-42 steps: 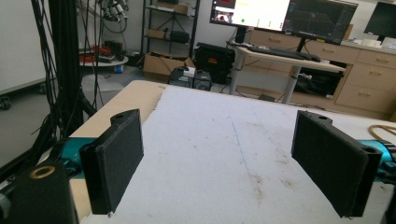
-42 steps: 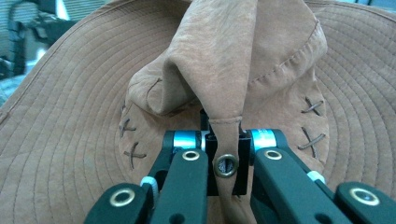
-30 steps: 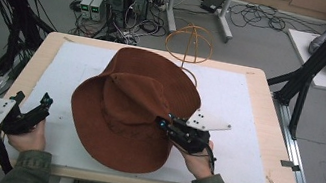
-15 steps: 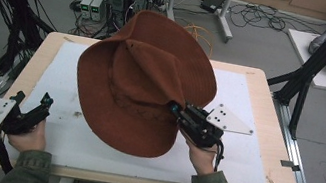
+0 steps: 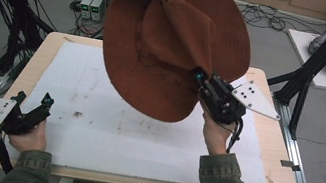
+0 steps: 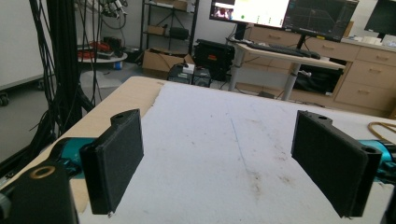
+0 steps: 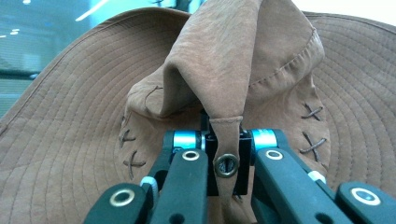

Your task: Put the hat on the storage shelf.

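Hat (image 5: 169, 42) has risen, pinched in right gripper (image 5: 199, 79).

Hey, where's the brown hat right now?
In the high view the brown hat is lifted off the white mat, tilted over the table's far middle, clamped by the right hand-held gripper.

Even, soft overhead room light; no hard shadows on the white table surface (image 5: 96, 110). High view slightly soft throughout. Left gripper view: monitor (image 6: 254, 10) glares, far background blurs. Right gripper view: ceiling lights streak, upper left corner hazy.
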